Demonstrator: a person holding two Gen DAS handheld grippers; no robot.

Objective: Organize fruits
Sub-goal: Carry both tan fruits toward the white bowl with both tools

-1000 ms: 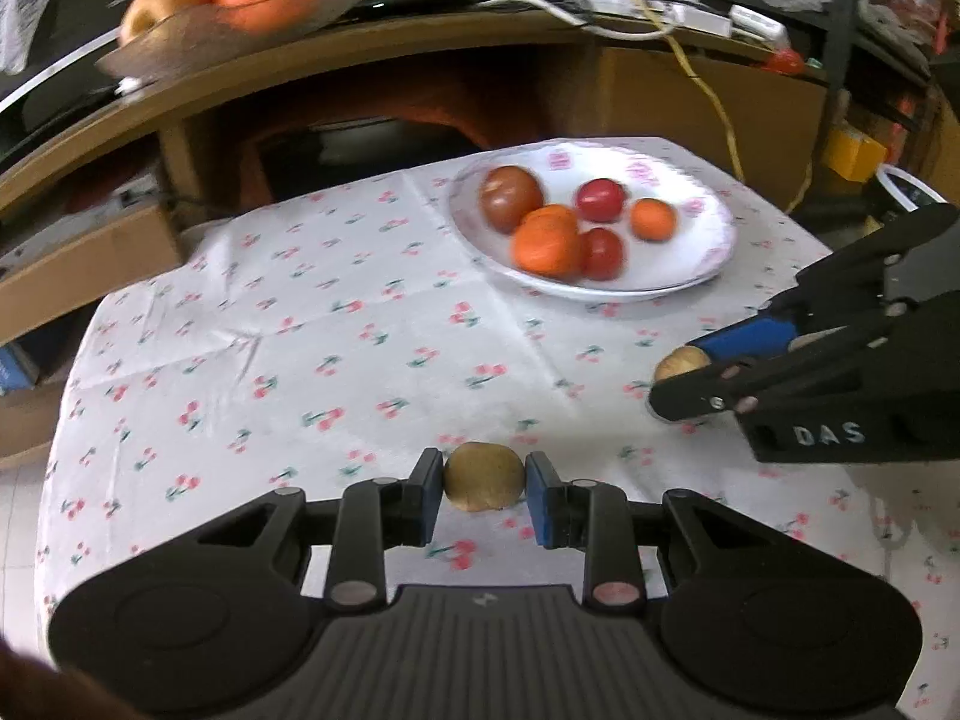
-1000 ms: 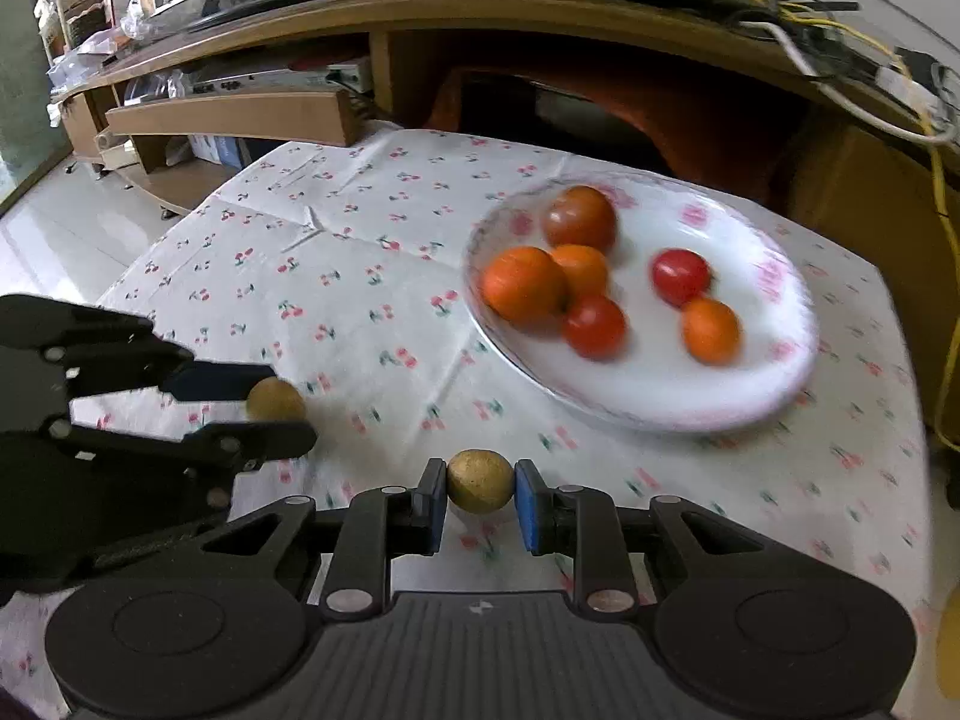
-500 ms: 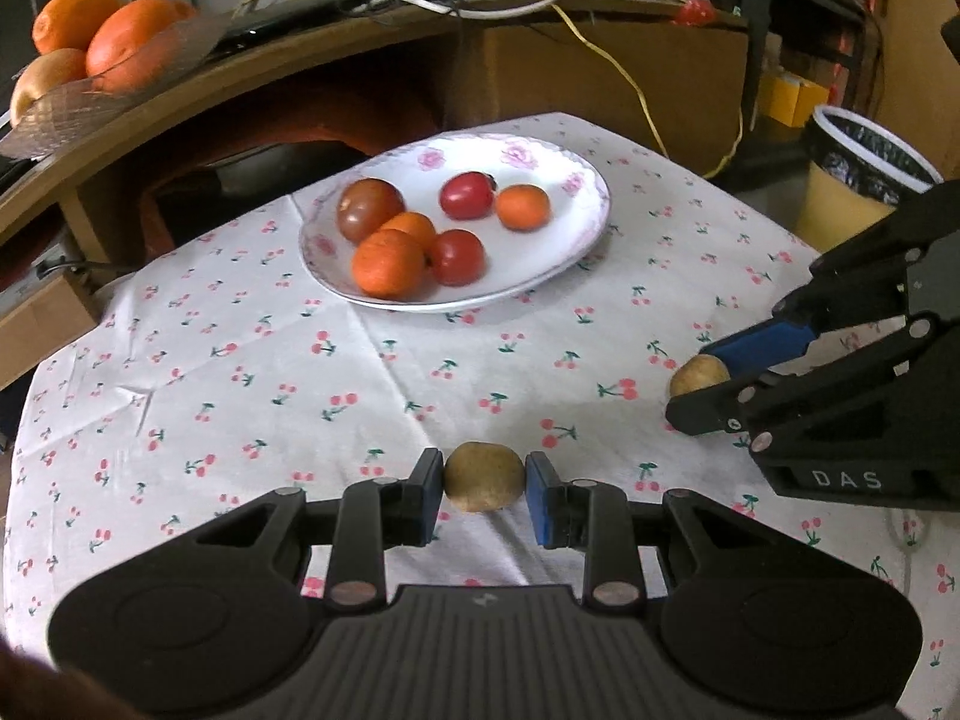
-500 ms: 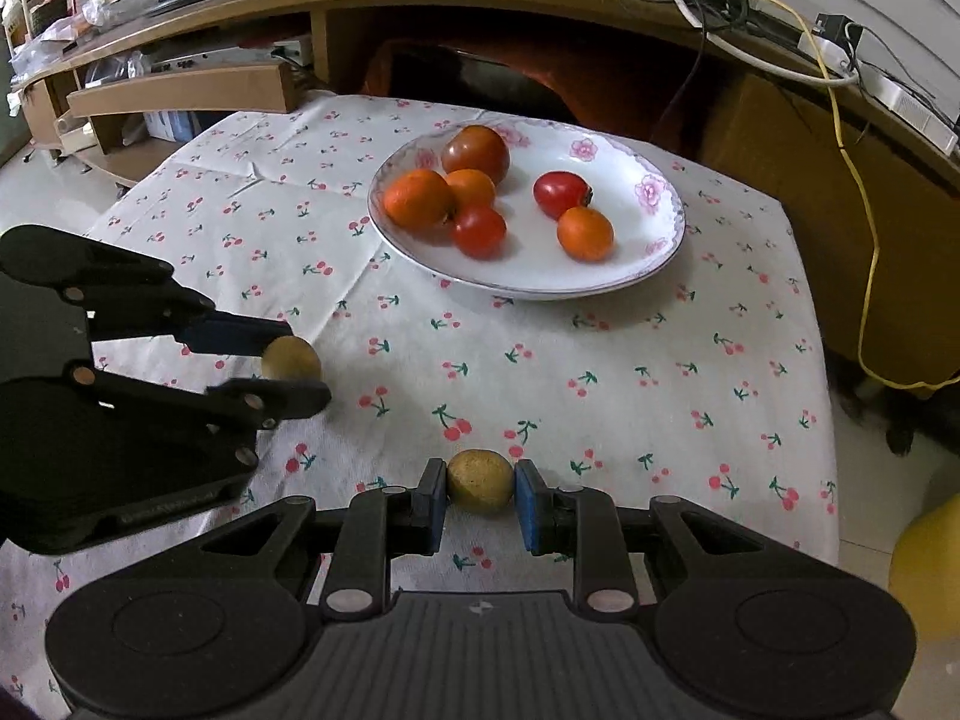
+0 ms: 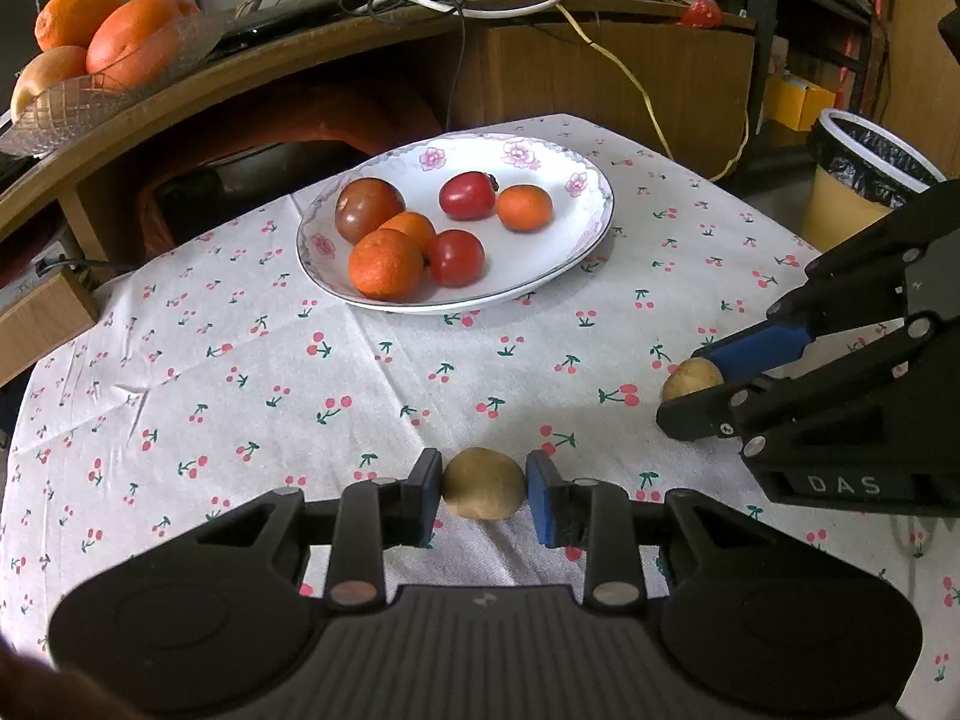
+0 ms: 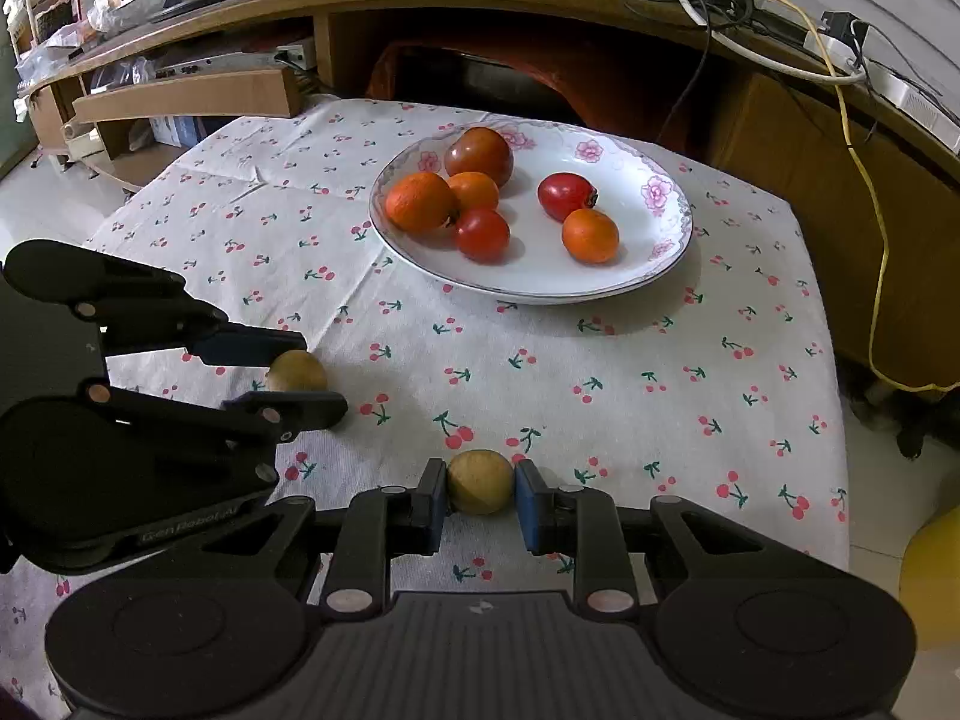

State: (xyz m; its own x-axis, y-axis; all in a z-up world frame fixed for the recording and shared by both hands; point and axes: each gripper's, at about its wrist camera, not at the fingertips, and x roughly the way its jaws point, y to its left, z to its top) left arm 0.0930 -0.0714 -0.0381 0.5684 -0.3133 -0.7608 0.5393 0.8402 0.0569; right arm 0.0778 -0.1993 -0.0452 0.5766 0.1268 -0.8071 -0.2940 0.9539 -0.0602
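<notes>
My left gripper (image 5: 483,498) is shut on a small brown kiwi (image 5: 483,483), just above the cherry-print tablecloth (image 5: 240,360). My right gripper (image 6: 480,495) is shut on a second brown kiwi (image 6: 480,481). Each gripper shows in the other's view: the right one (image 5: 696,384) with its kiwi (image 5: 689,377) at the right, the left one (image 6: 294,372) with its kiwi (image 6: 298,371) at the left. A white floral plate (image 5: 558,264) (image 6: 648,276) beyond both holds several red and orange fruits (image 5: 384,264) (image 6: 420,201).
A curved wooden desk (image 5: 300,66) with cables stands behind the table. A glass bowl of oranges (image 5: 120,42) sits on it at upper left. A lined bin (image 5: 864,174) stands at the right. The table's right edge (image 6: 840,420) drops to the floor.
Both grippers have swung and drawn back from the plate with their kiwis held. The plate now sits farther off and nearer the centre of both views.
</notes>
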